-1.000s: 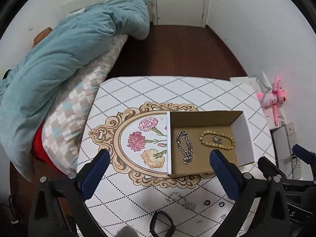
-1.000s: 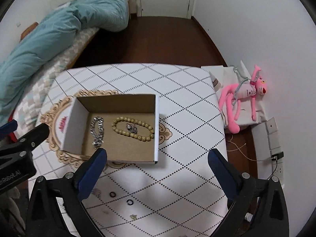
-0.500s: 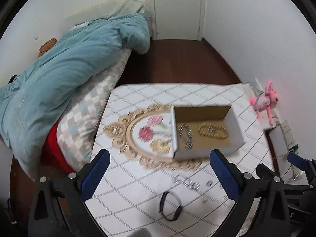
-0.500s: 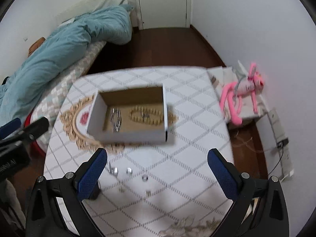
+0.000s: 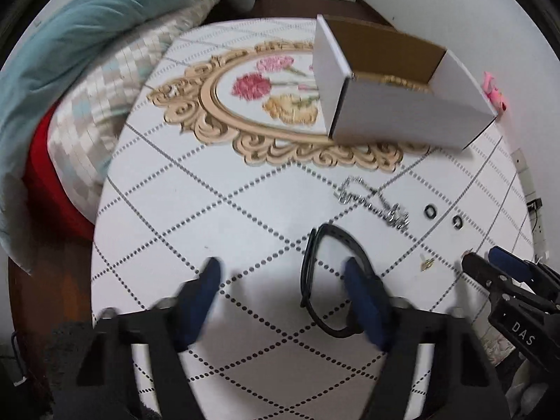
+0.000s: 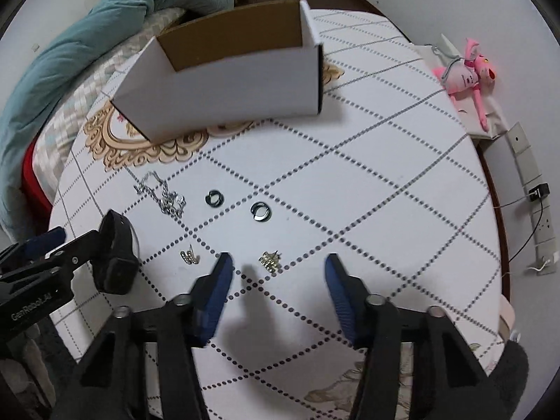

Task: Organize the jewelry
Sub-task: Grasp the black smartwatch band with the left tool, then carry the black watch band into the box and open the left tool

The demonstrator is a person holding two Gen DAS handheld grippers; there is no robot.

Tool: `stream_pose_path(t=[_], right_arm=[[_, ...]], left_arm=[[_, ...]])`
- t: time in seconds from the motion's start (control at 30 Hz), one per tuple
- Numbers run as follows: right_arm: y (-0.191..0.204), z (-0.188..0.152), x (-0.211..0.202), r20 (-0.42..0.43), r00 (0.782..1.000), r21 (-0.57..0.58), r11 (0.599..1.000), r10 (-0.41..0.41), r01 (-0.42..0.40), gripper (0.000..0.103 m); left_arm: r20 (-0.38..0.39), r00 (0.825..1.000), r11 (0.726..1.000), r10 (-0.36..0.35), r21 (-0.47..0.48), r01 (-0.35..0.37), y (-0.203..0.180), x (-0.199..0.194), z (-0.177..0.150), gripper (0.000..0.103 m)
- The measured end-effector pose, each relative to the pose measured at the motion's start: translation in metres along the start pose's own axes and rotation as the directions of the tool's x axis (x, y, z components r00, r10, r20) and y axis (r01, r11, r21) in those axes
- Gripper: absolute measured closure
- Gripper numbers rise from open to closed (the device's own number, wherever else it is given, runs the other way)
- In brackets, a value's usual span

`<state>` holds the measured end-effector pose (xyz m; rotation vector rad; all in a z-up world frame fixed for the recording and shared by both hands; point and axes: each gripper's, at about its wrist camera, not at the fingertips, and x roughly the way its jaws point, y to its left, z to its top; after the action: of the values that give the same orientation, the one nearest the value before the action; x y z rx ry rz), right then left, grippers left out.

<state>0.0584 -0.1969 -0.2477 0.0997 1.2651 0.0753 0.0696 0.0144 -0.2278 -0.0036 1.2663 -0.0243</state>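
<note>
Pickup step. Left gripper (image 5: 281, 280) fingers spread, low at black band (image 5: 327, 280) on table (image 5: 245, 203). Right gripper (image 6: 278, 273) spread at gold earring (image 6: 270, 260). Next, probably: close, carry to box (image 5: 402, 105).

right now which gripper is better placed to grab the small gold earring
Right. The right gripper is open with the gold earring lying on the table between its fingertips, while the left gripper sits by the black watch.

Loose jewelry (image 6: 164, 197) before open box (image 6: 224, 80)
</note>
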Motion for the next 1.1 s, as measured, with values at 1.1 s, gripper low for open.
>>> stream_pose_path(t=[1.1], right_arm=[[0.005, 0.013, -0.051, 0.121, 0.987, 0.011, 0.994, 0.108, -0.111, 0.100]], left_arm=[[0.126, 0.985, 0.993, -0.115, -0.009, 0.117, -0.015, -0.055, 0.016, 0.099]])
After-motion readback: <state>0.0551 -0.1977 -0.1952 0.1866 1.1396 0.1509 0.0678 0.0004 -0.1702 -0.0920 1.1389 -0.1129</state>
